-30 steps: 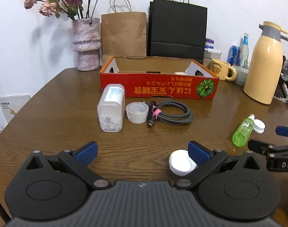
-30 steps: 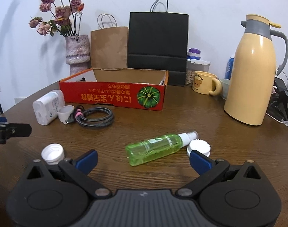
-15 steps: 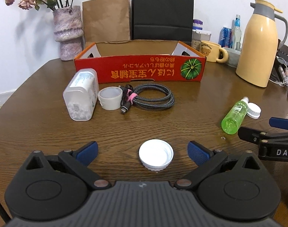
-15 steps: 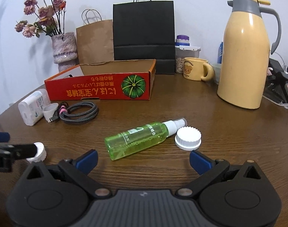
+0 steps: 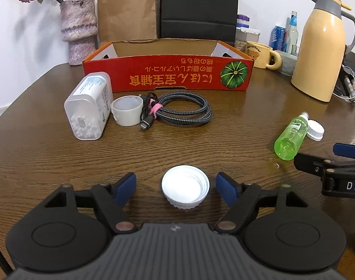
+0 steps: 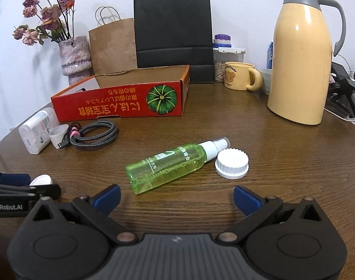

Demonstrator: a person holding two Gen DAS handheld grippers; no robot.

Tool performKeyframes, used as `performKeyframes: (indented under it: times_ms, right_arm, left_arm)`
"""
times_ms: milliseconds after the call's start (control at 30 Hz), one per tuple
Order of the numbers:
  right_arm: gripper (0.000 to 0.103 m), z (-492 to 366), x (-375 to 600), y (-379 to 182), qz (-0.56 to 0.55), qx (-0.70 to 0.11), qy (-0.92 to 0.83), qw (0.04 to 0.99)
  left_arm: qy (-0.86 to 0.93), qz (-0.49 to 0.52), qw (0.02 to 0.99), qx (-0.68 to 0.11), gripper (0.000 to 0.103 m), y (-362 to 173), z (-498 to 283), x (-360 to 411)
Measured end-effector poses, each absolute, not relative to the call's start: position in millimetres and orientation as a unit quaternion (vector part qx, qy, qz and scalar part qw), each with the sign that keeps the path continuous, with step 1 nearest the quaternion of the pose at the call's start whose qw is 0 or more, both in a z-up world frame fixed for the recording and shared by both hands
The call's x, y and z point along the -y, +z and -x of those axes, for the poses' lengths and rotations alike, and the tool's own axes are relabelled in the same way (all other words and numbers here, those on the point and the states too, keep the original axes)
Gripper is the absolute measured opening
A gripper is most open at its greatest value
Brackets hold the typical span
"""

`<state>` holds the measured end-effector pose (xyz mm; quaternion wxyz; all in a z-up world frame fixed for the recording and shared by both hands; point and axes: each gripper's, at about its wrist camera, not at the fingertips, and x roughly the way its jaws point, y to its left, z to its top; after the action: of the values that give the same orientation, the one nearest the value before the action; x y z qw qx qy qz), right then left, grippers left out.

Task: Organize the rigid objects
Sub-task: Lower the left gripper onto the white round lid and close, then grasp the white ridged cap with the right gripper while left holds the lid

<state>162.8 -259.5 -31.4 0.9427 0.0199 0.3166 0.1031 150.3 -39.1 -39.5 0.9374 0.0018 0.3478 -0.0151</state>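
A white screw cap (image 5: 185, 190) lies open side up on the wooden table, between the fingers of my left gripper (image 5: 176, 184). Its jaws are closing, with a gap still on both sides of the cap. My right gripper (image 6: 176, 196) stands open just short of a green spray bottle (image 6: 168, 165) lying on its side, with a second white cap (image 6: 232, 163) by its nozzle. The red cardboard box (image 5: 168, 74) stands open at the back. In front of it lie a white pill container (image 5: 88, 106), a small white cup (image 5: 127, 110) and a coiled braided cable (image 5: 184, 112).
A tall yellow thermos jug (image 6: 301, 53) stands at the right, with a yellow mug (image 6: 238, 77) beside it. A vase of dried flowers (image 5: 79, 28) and two paper bags (image 5: 198, 9) stand behind the box. Cables and clutter (image 6: 347, 98) lie at the far right edge.
The left gripper has shifted so the white cap went from beside its right finger to midway between both, and its jaws have narrowed. The right gripper has crept closer to the green bottle.
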Motion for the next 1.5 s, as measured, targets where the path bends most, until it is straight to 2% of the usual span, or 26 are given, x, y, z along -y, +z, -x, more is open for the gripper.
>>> performKeyframes:
  times_ms: [733,800,900,1100,1500]
  right_arm:
    - [0.103,-165.9,260.4,-33.0,-0.018,-0.326,0.097,0.940]
    - [0.103,-166.3,260.3,-33.3,-0.018,-0.327,0.097,0.940]
    - [0.103,-166.5,260.6,-33.7,-0.017,-0.327,0.096,0.940]
    - [0.103,-166.7,260.7,-33.8,-0.017,-0.327,0.097,0.940]
    - [0.103,-166.9,261.5,-34.2,-0.016,-0.328,0.096,0.940]
  left_arm:
    - [-0.003,0.001,0.939,-0.343,0.067,-39.0,-149.2,38.4]
    - [0.005,-0.002,0.940,-0.341,0.059,-39.1,-148.9,38.5]
    - [0.007,0.002,0.941,-0.340,0.057,-38.7,-149.0,35.7]
    - [0.011,0.008,0.942,-0.336,0.042,-37.8,-148.5,33.3]
    - [-0.001,0.022,0.943,-0.333,0.041,-36.0,-147.6,29.6]
